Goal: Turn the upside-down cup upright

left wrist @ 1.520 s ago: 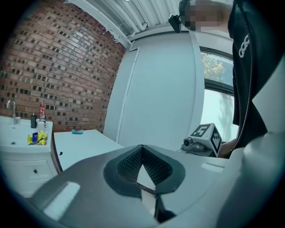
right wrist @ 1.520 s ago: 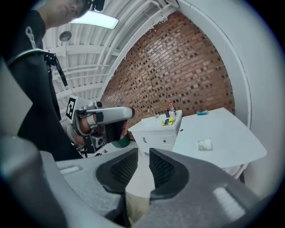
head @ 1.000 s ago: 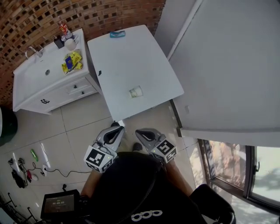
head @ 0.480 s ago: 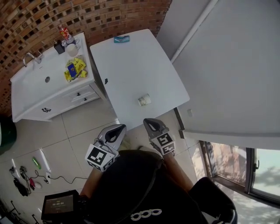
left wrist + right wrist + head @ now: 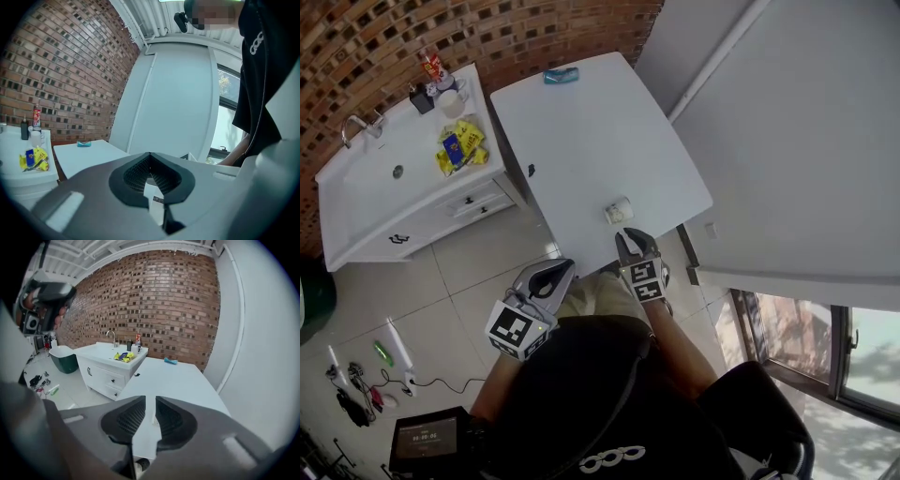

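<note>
Reaching for the cup (image 5: pixel 619 211) looks like the step in hand. In the head view the small pale cup sits close to the near edge of the white table (image 5: pixel 581 131). The right gripper (image 5: pixel 630 238) hangs just short of it at that edge and points toward it, while the left gripper (image 5: pixel 553 274) sits lower, off the table and over the floor tiles. In the left gripper view the jaws meet at the tips with nothing in them, aimed roughly level. In the right gripper view the jaws are opening, with only tabletop showing through the narrow gap, and the tool is tilted downward. The best approach is probably to widen fully first, straddle the cup's wall squarely, and leave wrist room for the flip.
</note>
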`<control>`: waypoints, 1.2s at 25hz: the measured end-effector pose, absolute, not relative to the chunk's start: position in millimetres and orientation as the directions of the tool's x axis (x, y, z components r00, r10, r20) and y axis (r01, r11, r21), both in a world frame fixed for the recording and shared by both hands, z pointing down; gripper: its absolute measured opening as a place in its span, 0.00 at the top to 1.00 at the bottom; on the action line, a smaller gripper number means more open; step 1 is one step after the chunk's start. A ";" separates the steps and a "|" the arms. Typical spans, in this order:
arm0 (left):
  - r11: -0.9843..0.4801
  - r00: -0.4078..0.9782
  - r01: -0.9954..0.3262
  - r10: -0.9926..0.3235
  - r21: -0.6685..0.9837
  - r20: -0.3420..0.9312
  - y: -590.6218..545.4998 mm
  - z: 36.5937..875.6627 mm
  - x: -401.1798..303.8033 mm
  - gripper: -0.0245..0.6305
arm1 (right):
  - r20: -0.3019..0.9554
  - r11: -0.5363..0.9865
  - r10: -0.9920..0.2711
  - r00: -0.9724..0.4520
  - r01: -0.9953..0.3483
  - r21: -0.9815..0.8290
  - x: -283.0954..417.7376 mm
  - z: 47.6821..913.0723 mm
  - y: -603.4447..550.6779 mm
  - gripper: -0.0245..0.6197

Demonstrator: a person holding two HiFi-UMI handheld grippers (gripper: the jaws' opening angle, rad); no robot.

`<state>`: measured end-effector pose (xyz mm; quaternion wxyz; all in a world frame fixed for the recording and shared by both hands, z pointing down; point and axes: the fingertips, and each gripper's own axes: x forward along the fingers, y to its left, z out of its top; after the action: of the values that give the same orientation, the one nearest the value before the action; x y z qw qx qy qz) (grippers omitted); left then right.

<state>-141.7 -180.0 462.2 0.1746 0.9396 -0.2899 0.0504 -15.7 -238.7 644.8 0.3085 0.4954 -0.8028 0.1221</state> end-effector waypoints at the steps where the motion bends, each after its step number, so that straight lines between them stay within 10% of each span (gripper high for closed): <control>1: -0.772 0.827 -0.562 -0.526 0.297 0.197 -181.0 462.1 -142.2 0.94 | 0.627 0.473 -0.717 -0.304 -0.874 0.117 -14.0 651.8 -241.9 0.87; 14: -0.743 0.801 -0.598 -0.545 0.300 0.247 -186.9 470.9 -147.2 0.94 | 0.721 0.468 -0.660 -0.211 -0.866 0.175 -7.9 715.7 -269.9 0.64; 30: -0.729 0.781 -0.623 -0.554 0.285 0.289 -207.6 472.3 -112.6 0.94 | 0.775 0.468 -0.542 -0.325 -0.883 -0.043 46.5 747.7 -303.8 0.62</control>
<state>-112.6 -207.6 472.3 0.1855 0.9252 -0.3179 0.0922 46.5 -303.8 747.7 0.3578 0.4575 -0.7785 0.2381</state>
